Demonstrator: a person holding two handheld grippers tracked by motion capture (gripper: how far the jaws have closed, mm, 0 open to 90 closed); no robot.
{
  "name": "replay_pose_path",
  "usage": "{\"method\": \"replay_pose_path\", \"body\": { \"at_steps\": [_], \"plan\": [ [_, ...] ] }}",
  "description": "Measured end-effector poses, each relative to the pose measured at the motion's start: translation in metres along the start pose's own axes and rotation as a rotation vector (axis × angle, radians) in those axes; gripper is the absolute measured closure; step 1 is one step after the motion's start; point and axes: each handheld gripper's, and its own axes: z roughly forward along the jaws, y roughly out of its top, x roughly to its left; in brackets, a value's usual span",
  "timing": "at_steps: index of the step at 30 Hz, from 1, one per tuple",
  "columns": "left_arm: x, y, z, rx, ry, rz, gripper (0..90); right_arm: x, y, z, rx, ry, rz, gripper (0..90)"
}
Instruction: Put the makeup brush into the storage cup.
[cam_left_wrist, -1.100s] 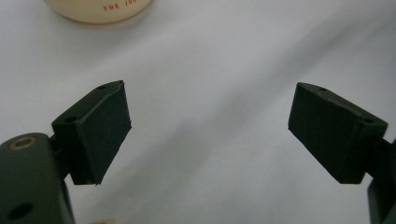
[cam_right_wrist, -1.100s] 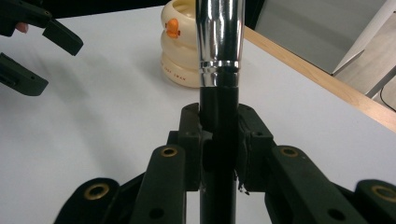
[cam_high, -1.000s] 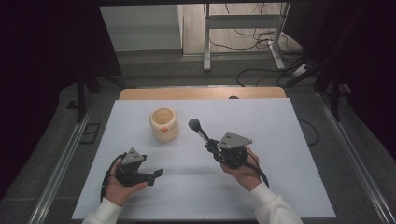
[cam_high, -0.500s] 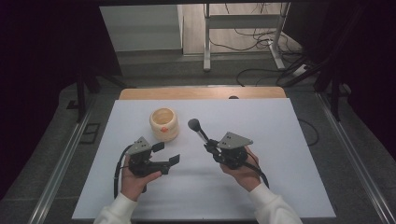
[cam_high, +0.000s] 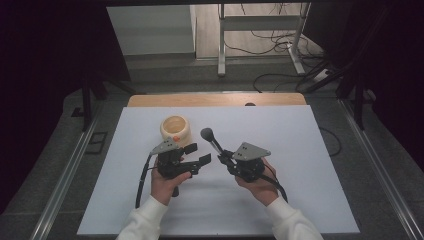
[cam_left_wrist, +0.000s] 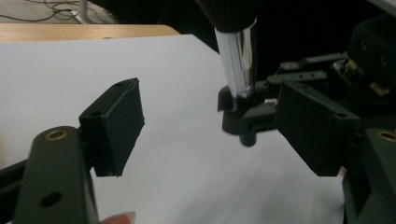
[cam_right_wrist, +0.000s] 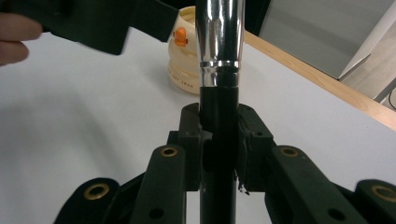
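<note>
Clamping the microphone (cam_high: 212, 140) tight at frame centre, the right gripper (cam_high: 226, 158) waits; the left gripper (cam_high: 199, 154), jaws apart (just been narrowing, nothing between), probably takes its shaft next.

We see a white table top (cam_high: 300, 150) with a strip of light wood (cam_high: 215, 100) along its far edge, metal rails (cam_high: 65, 175) down both sides. Grey carpet floor (cam_high: 165, 75) beyond it, a white metal frame (cam_high: 260, 22) standing there with cables (cam_high: 280, 75) trailing around. Both sides of the room are pretty dark.
</note>
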Motion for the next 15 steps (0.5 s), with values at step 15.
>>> {"method": "replay_pose_path", "body": {
  "at_steps": [15],
  "plan": [
    [-0.002,0.006,0.025,-0.086,-0.076,-0.039,53.9,0.004,-0.001,0.002,-0.003,0.018,-0.012,74.5]
  ]
}}
